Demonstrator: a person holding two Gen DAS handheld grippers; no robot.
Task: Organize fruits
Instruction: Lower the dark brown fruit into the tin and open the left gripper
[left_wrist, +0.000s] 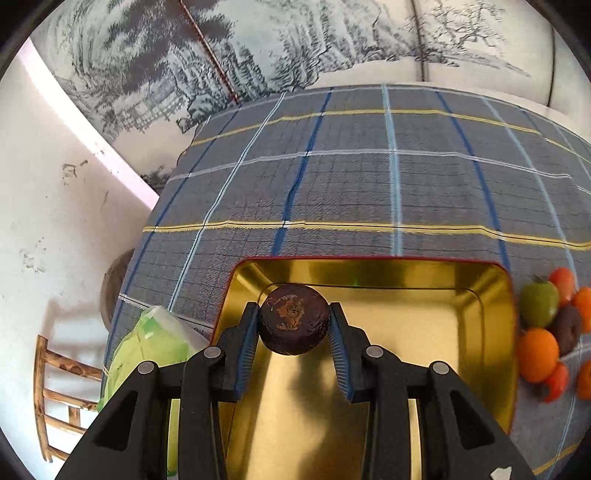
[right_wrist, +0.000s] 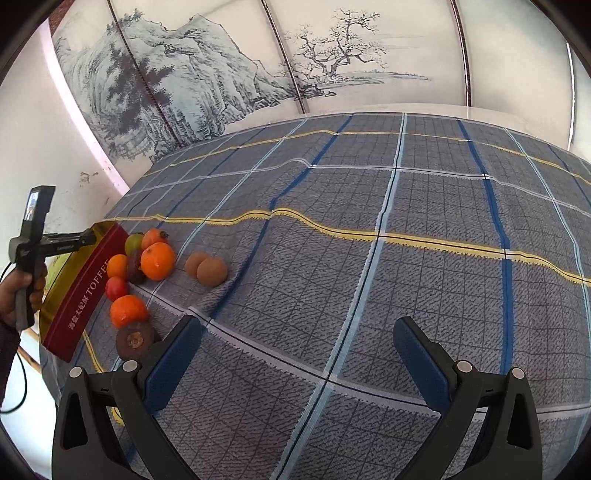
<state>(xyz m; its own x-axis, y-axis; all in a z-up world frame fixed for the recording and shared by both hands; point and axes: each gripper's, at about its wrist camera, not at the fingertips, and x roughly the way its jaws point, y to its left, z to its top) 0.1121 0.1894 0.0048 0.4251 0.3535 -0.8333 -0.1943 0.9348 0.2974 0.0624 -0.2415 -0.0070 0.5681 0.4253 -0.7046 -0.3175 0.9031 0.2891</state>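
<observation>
black two-finger left gripper (left_wrist: 293, 325) is pinching a dark brown, wrinkled round fruit (left_wrist: 293, 319) between its blue ribbed pads, gripping it at its widest part so it is not slipping, and is holding it over the shiny gold inside of the red-walled rectangular tin (left_wrist: 495, 314), which looks like the place for gathering the fruits. the tin is sitting on the grey plaid tablecloth (left_wrist: 332, 184) just beside the loose pile of orange, red, green and dark fruits (right_wrist: 140, 273), probably so each carry is short. two brown kiwi-like fruits (right_wrist: 207, 268) are lying slightly apart from that pile. the right gripper (right_wrist: 295, 363) is hovering over bare cloth with its jaws spread wide and empty, seemingly waiting its turn.
</observation>
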